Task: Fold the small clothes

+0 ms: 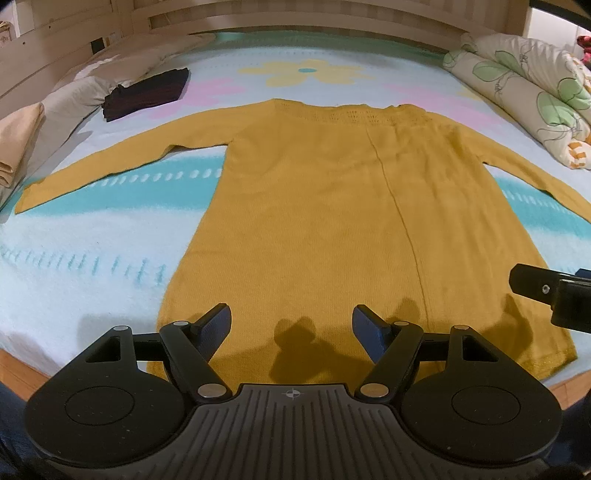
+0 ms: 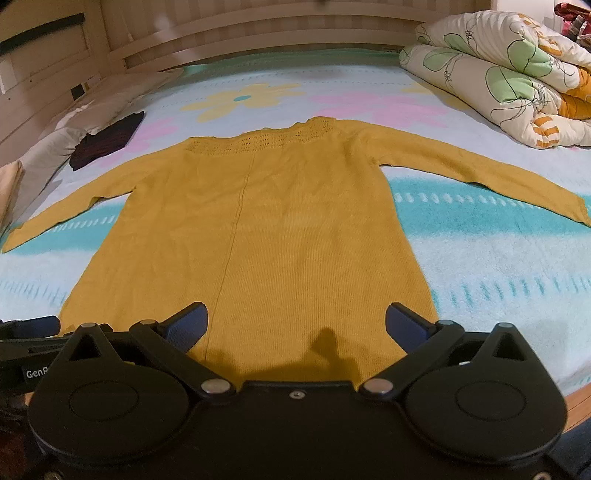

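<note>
A mustard-yellow knit sweater (image 1: 325,206) lies flat on the bed, hem towards me, collar far, both sleeves spread out sideways. It also fills the right wrist view (image 2: 266,229). My left gripper (image 1: 291,325) is open and empty, hovering over the hem near the sweater's left half. My right gripper (image 2: 295,321) is open and empty over the hem, its body showing at the right edge of the left wrist view (image 1: 554,295). The left sleeve cuff (image 1: 26,199) lies far left, the right sleeve cuff (image 2: 580,210) far right.
The bed has a light blue flowered blanket (image 1: 92,266). A folded dark garment (image 1: 147,92) and folded beige cloth (image 1: 18,144) lie at the left by the pillows. A rolled floral duvet (image 2: 498,74) lies at the far right. A wooden headboard (image 2: 258,33) lines the back.
</note>
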Demonstrator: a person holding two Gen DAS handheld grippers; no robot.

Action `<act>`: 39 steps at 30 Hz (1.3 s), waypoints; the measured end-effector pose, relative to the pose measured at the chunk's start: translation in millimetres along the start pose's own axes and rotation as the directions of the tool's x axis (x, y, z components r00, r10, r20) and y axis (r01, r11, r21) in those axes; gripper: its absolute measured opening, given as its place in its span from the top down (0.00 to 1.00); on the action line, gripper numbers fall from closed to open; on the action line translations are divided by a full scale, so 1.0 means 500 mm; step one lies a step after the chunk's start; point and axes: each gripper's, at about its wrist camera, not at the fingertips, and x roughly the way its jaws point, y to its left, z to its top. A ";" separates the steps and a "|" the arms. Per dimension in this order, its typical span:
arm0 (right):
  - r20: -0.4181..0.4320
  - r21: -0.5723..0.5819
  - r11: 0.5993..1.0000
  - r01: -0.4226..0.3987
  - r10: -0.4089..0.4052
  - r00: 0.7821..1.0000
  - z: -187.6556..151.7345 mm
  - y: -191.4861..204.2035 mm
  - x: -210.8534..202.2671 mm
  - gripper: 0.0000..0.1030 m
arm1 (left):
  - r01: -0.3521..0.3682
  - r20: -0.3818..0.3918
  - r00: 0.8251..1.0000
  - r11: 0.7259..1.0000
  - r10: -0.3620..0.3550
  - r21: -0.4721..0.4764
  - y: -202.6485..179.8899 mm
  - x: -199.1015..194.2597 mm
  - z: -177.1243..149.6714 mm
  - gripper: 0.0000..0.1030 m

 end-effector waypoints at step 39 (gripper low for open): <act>0.268 0.008 0.997 0.081 -0.080 0.960 0.155 -0.078 -0.080 0.01 | 0.044 0.160 0.985 0.990 -0.065 0.135 -0.048 -0.062 0.175 0.40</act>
